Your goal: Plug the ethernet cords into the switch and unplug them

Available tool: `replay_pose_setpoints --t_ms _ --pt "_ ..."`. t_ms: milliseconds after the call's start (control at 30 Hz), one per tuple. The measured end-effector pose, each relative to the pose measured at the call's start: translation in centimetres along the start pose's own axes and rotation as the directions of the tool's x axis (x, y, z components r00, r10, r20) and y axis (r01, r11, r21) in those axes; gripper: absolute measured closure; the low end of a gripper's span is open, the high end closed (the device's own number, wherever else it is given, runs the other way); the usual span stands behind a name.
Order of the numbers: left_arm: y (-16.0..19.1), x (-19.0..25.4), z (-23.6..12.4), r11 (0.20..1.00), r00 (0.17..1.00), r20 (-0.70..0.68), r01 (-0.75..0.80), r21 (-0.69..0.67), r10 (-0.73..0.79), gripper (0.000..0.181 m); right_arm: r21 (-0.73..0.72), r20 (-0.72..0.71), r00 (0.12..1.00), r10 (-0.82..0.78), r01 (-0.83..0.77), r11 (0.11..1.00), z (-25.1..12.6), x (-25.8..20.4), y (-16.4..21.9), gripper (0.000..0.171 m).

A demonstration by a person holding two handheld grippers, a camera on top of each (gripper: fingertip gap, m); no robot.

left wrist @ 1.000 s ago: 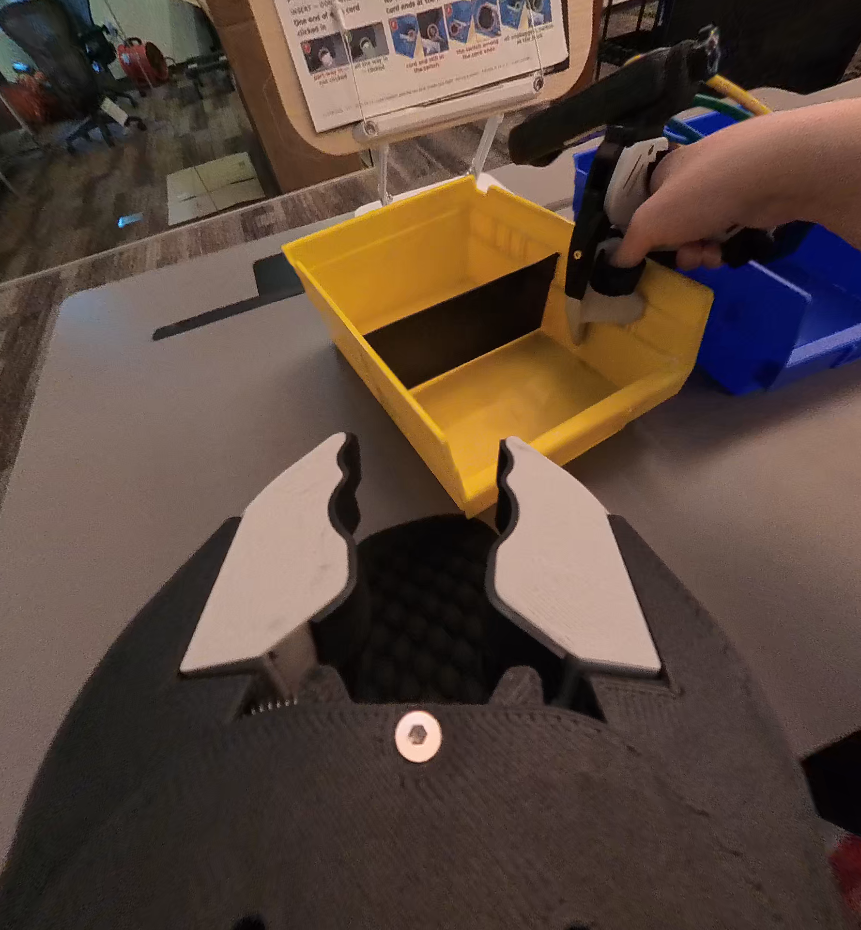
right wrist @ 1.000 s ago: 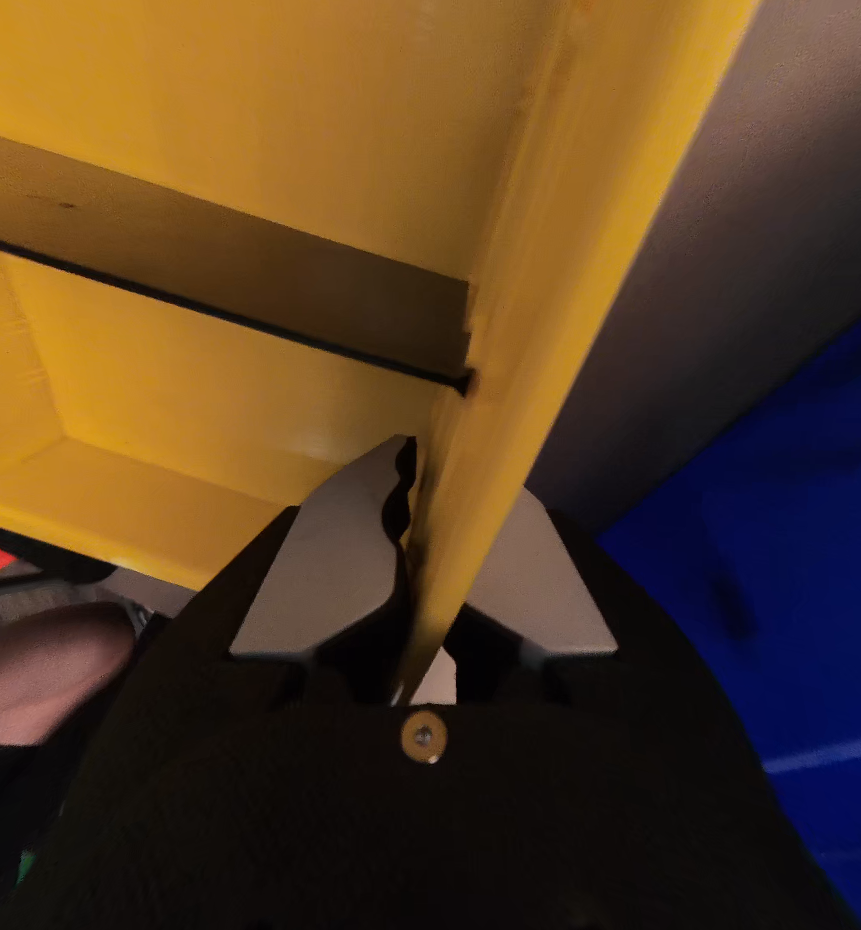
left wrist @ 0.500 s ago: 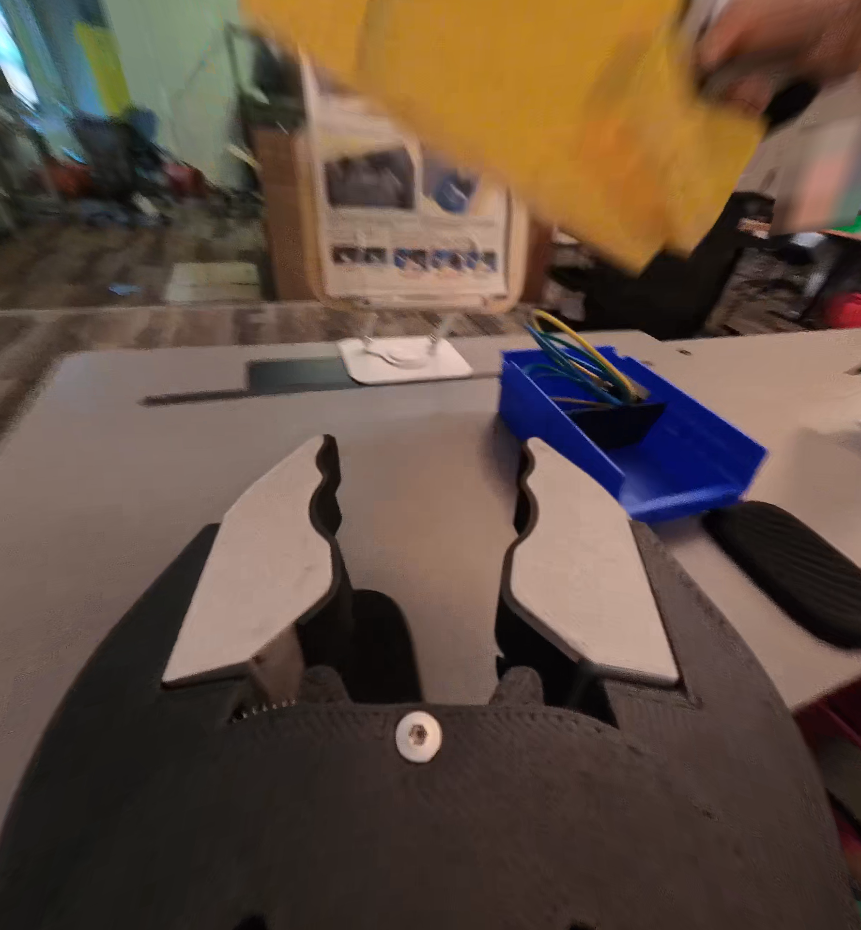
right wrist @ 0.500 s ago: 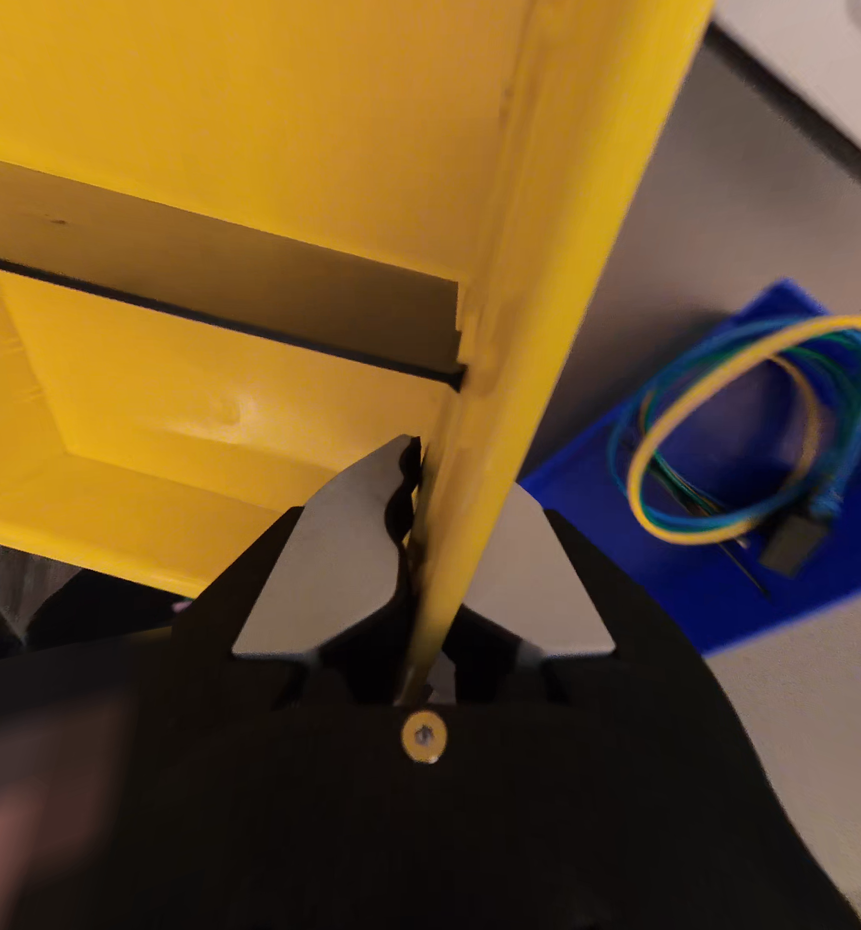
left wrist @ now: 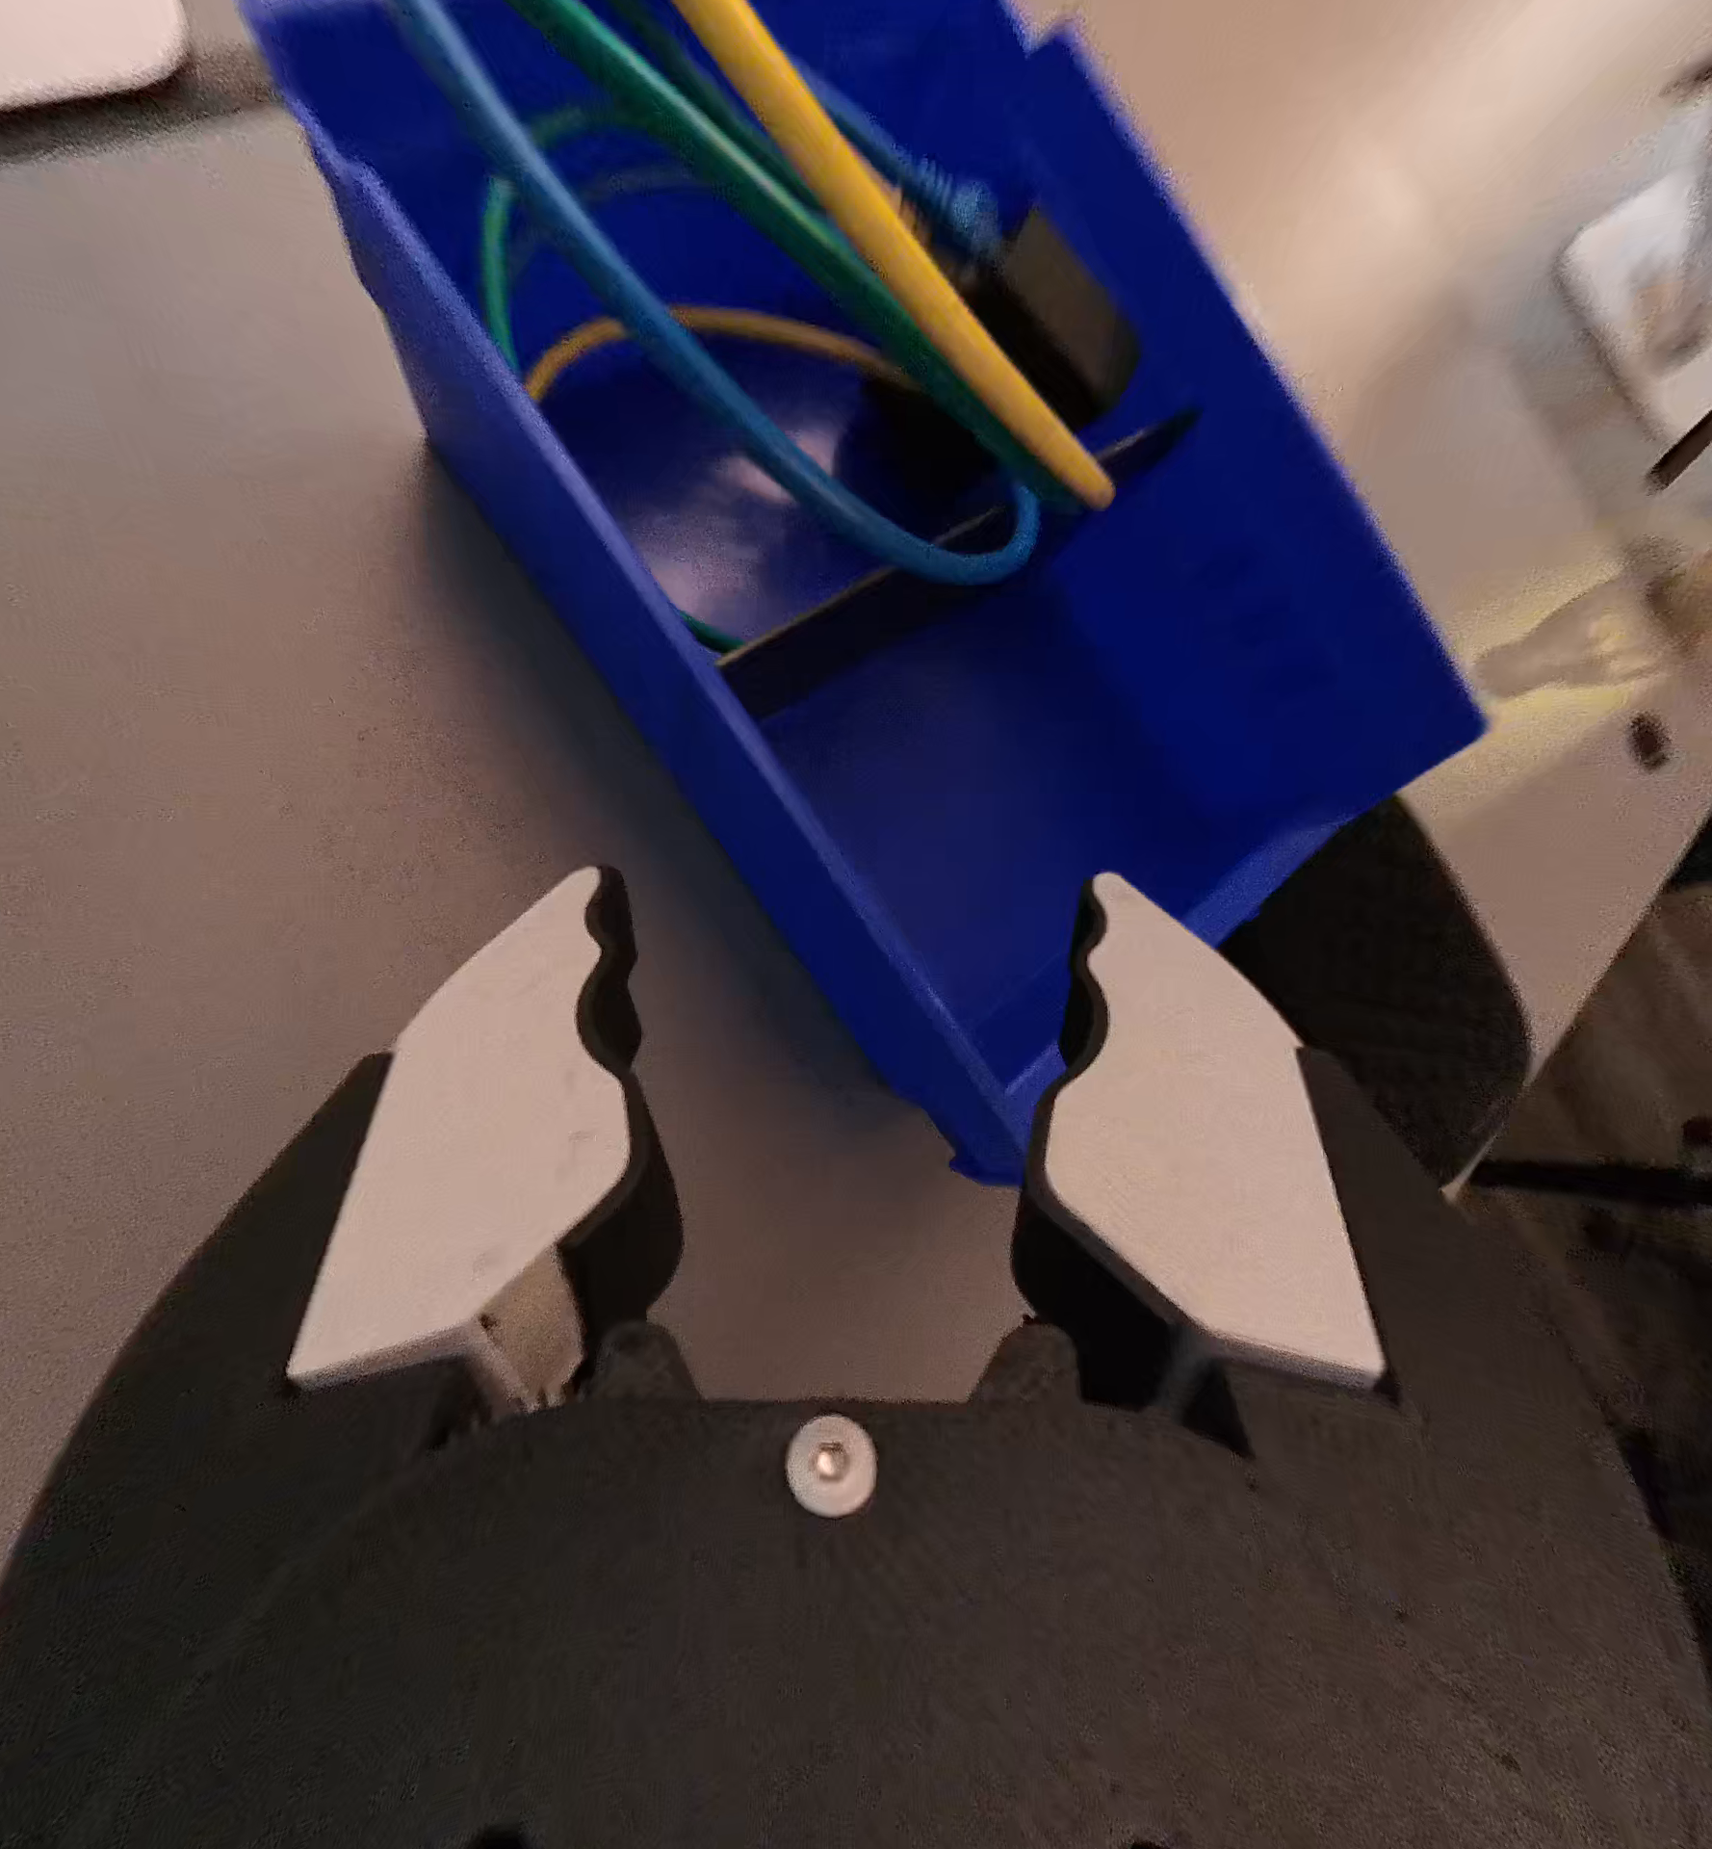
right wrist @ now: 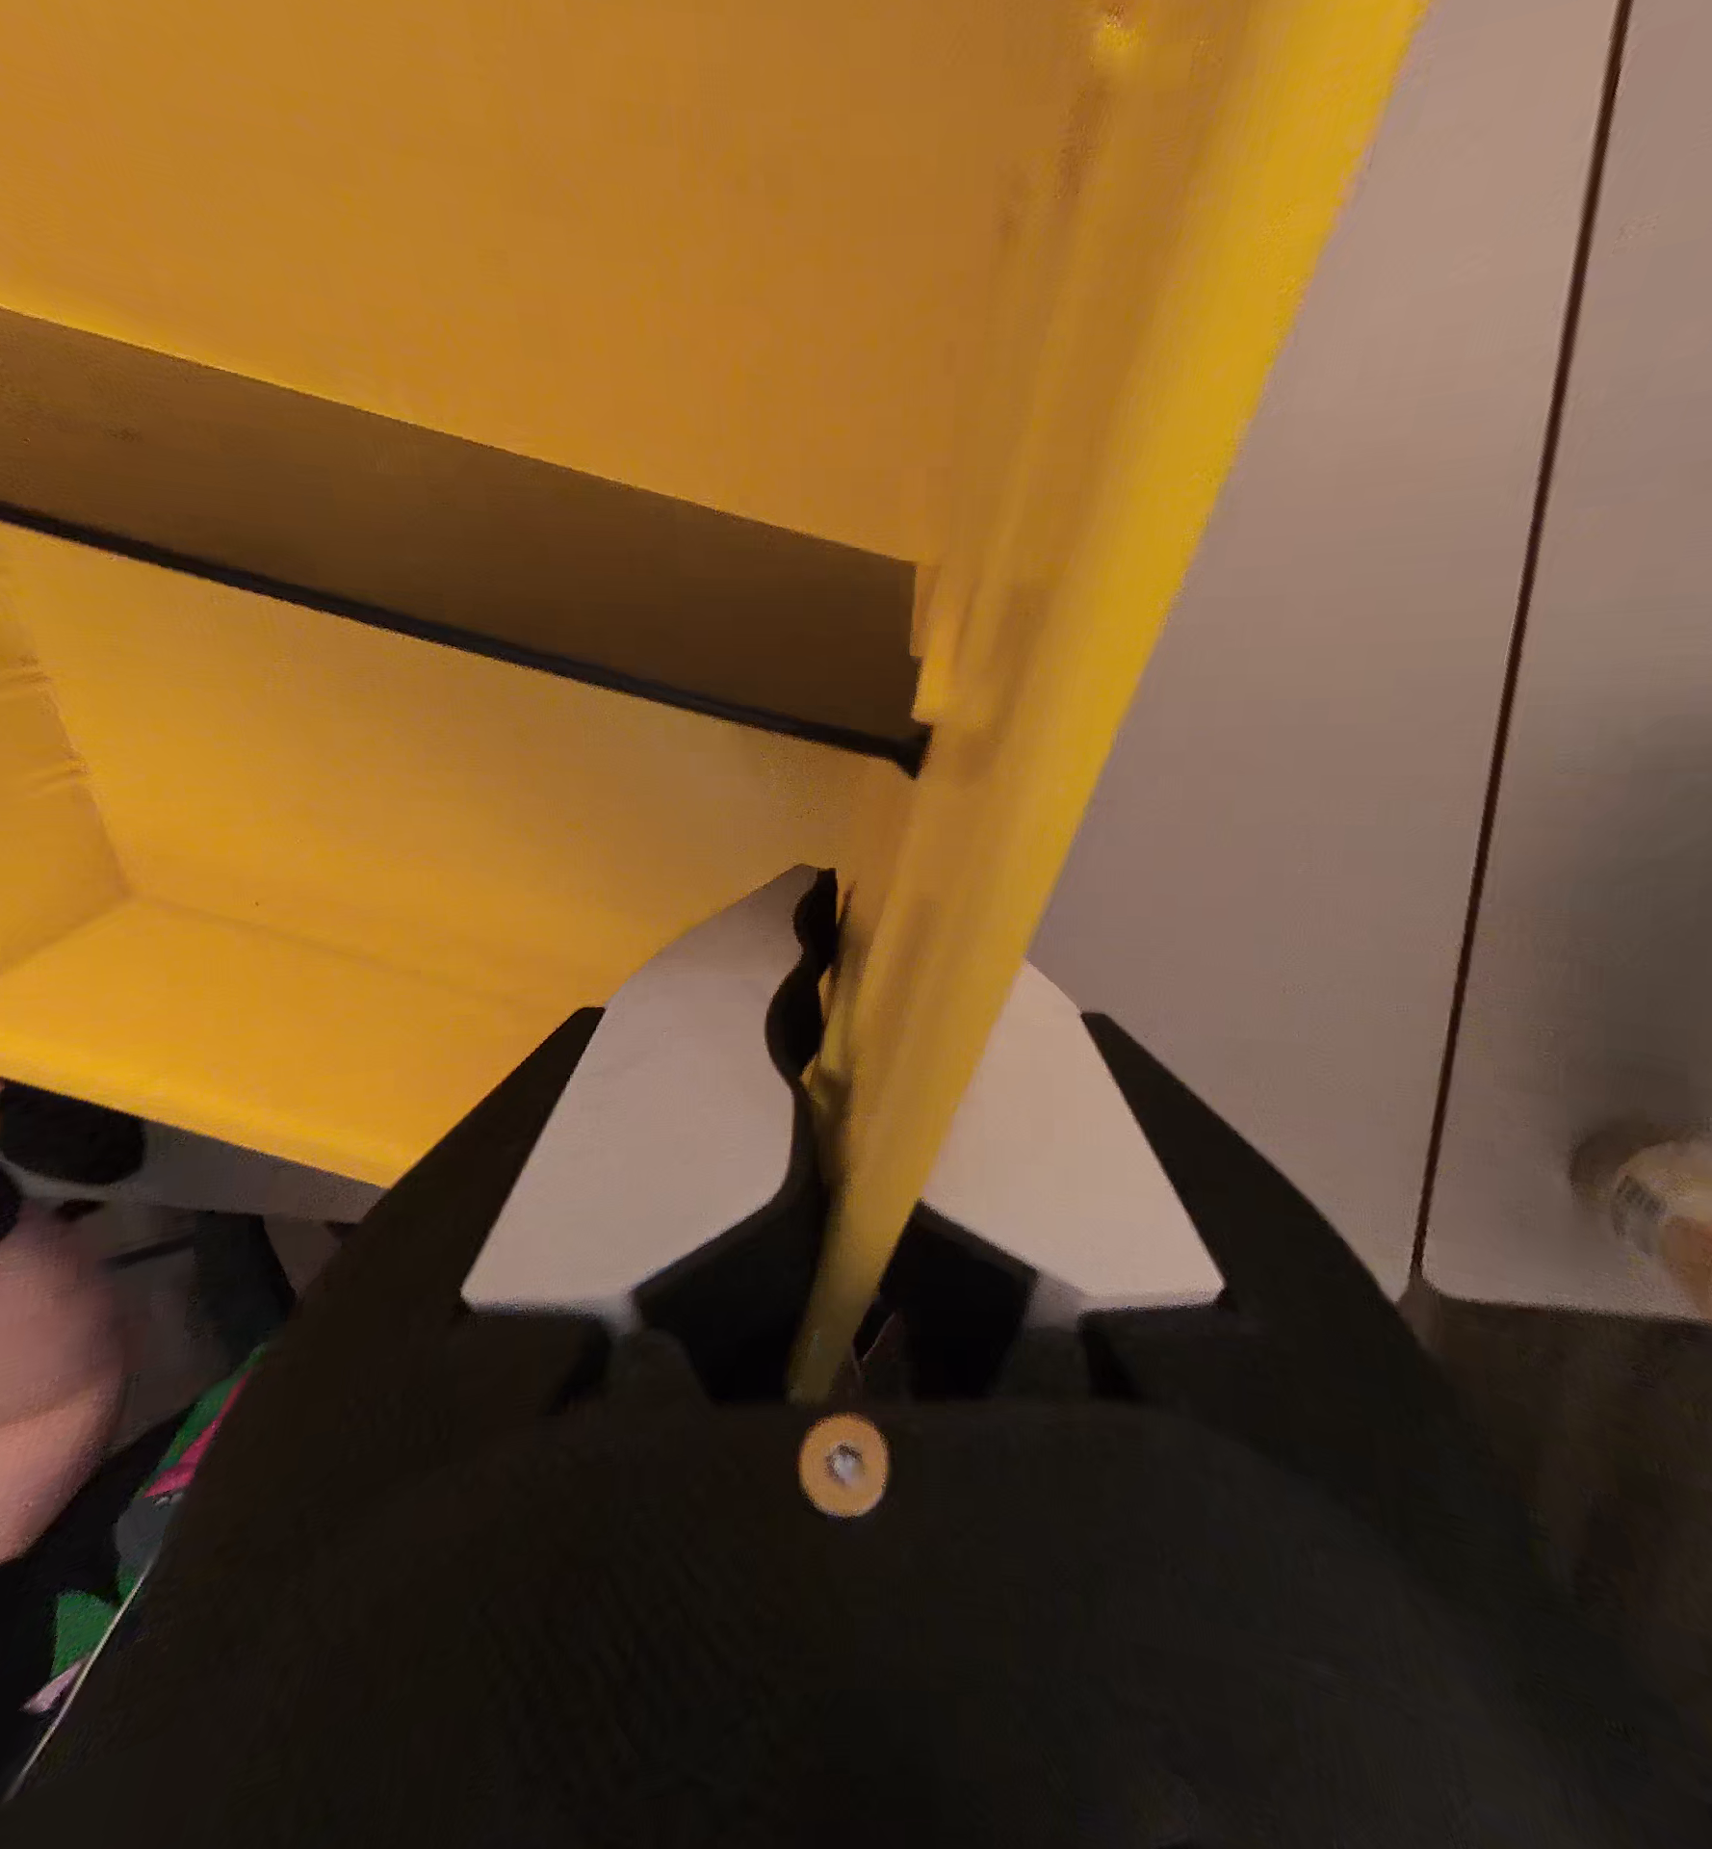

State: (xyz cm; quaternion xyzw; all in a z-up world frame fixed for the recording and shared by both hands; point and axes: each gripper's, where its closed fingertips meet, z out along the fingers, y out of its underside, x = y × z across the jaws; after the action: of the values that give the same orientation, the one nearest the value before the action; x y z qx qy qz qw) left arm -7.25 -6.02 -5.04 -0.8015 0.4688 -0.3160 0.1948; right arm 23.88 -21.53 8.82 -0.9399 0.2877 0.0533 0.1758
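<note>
In the left wrist view a blue bin (left wrist: pixel 1262 640) sits on the grey table, with a black divider (left wrist: pixel 942 590) across it. Behind the divider lie yellow (left wrist: pixel 892 230), green (left wrist: pixel 732 150) and blue (left wrist: pixel 692 350) ethernet cords and a black switch (left wrist: pixel 1062 310). My left gripper (left wrist: pixel 847 890) is open and empty, its fingertips either side of the bin's near left corner. In the right wrist view my right gripper (right wrist: pixel 882 900) is shut on the side wall of an empty yellow bin (right wrist: pixel 1052 620) with a black divider (right wrist: pixel 432 625), held up in the air.
A black oblong object (left wrist: pixel 1402 1001) lies just beyond the blue bin's near right corner. A white base plate (left wrist: pixel 42 60) lies at the far left. Below the yellow bin is a pale surface (right wrist: pixel 1332 700) with a dark seam. A hand (right wrist: pixel 2 1401) shows lower left. Across from one pair of fingers to the other is roughly 40 centimeters.
My right gripper lifted the yellow bin off the table and carried it away to the right. My left gripper turned and moved close to the blue bin, opening a little wider.
</note>
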Motion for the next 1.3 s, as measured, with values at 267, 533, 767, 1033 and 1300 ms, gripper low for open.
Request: replay_pose_setpoints --t_ms 267,533,767,1033,1300 --pt "2.1 -1.0 4.5 0.917 0.990 0.104 -0.051 -0.396 0.100 0.129 -0.170 0.020 0.990 0.136 -0.131 0.977 8.5 7.7 6.2 0.168" --pt "3.1 -8.2 3.9 0.865 0.989 0.138 0.032 -0.501 0.044 0.173 -0.227 0.026 0.995 0.098 -0.090 0.970 12.0 9.1 7.7 0.168" --pt "4.3 -20.2 -2.9 0.909 0.961 0.219 0.238 -0.342 -0.169 0.173 -0.279 0.047 0.999 0.026 -0.012 0.960 15.5 9.1 8.8 0.168" --pt "11.3 -31.6 -14.2 0.865 0.839 0.401 0.466 -0.184 -0.367 0.176 -0.350 -0.010 0.999 -0.042 0.036 0.936 19.5 9.7 9.0 0.168" --pt "16.5 -36.0 -20.8 0.869 0.791 0.506 0.471 -0.149 -0.342 0.175 -0.345 -0.002 0.987 -0.162 0.152 0.926 20.3 12.0 7.6 0.167"
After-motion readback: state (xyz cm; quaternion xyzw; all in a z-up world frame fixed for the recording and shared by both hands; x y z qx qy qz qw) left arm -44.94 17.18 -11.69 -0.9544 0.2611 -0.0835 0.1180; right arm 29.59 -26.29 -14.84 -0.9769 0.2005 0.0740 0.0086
